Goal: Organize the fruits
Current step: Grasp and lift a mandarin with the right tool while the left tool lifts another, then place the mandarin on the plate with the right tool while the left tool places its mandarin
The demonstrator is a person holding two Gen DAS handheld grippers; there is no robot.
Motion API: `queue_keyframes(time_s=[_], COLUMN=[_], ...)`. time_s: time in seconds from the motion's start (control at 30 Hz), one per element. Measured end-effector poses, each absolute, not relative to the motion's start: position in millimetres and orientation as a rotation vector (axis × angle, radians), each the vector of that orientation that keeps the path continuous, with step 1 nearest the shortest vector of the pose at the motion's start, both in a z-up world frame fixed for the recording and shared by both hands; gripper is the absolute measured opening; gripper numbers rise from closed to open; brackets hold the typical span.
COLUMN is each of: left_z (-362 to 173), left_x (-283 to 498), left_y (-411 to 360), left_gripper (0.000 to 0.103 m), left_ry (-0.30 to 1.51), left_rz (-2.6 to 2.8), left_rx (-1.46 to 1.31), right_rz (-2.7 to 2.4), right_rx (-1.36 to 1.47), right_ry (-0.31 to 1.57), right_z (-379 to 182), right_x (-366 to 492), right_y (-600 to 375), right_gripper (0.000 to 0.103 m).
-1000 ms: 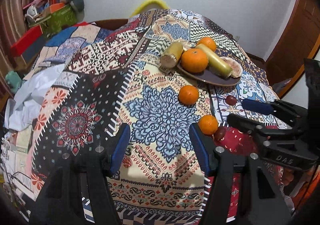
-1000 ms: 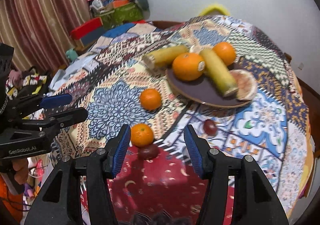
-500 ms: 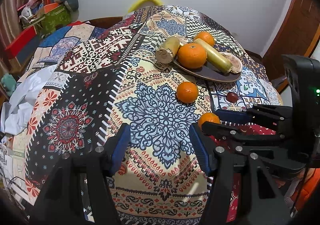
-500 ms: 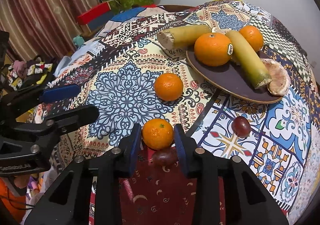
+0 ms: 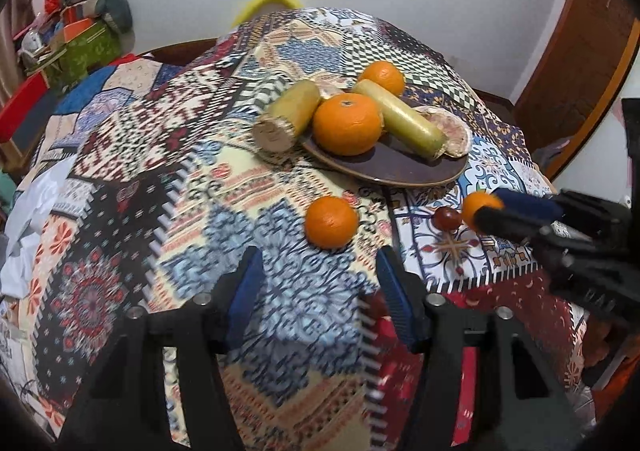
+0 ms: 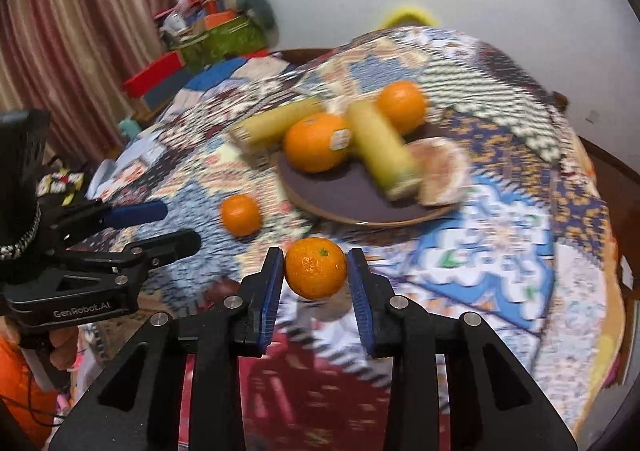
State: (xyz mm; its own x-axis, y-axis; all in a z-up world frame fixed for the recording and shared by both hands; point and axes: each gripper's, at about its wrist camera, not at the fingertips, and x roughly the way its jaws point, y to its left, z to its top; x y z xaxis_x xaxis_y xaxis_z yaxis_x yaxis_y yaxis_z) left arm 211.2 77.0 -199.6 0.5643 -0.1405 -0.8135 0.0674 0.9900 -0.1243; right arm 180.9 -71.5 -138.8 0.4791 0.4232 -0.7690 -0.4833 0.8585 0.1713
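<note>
Right wrist: round, dimpled tangerine (image 6: 315, 268) clamped.

Four oranges (image 5: 346, 125) show: two on the one brown plate (image 5: 384, 167), one on the cloth, one at right. Two yellow-green cylinders (image 5: 400, 118), one dark red fruit (image 5: 447, 218).

"GenRobot.AI" stands in pale letters on the black body of the left hand-held gripper (image 6: 158, 225). The white sticker on the large orange (image 6: 316, 143) is unreadable.
</note>
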Motion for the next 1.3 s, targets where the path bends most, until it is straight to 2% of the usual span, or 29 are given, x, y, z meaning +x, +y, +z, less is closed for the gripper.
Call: queue_keyframes(time_s=[0.37,0.43,0.67,1.1,1.3], left_z=[-218.6,-222.7,-222.7,-177.8,-175.1], left_x=[246.1,250.2,248.0,251.1,266.3], left_y=[65.1,64.5,65.0,65.8,55.0], left_gripper=[0.049,0.037,0.036,0.036,0.036], left_ry=[1.001,1.012,1.002,0.887,0.884], left_rz=[-0.106,-0.105,-0.112,-0.141,-0.172], left_rx=[-0.069,-0.070,-0.075,-0.090,-0.078], right_rz=[0.481,0.484,0.499,0.525,0.541], right_rx=[-0.011,-0.007,-0.007,-0.009,-0.018], right_ry=[0.907,0.907,0.900,0.869,0.858], right_z=[-137.2,-138.4,-137.6,-128.5,-127.6], right_x=[198.7,200.9,204.7,216.5,222.3], right_y=[-112.4,-111.6,-107.8,-96.7,-89.4], right_gripper=[0.030,0.030,0.030,0.030,0.030])
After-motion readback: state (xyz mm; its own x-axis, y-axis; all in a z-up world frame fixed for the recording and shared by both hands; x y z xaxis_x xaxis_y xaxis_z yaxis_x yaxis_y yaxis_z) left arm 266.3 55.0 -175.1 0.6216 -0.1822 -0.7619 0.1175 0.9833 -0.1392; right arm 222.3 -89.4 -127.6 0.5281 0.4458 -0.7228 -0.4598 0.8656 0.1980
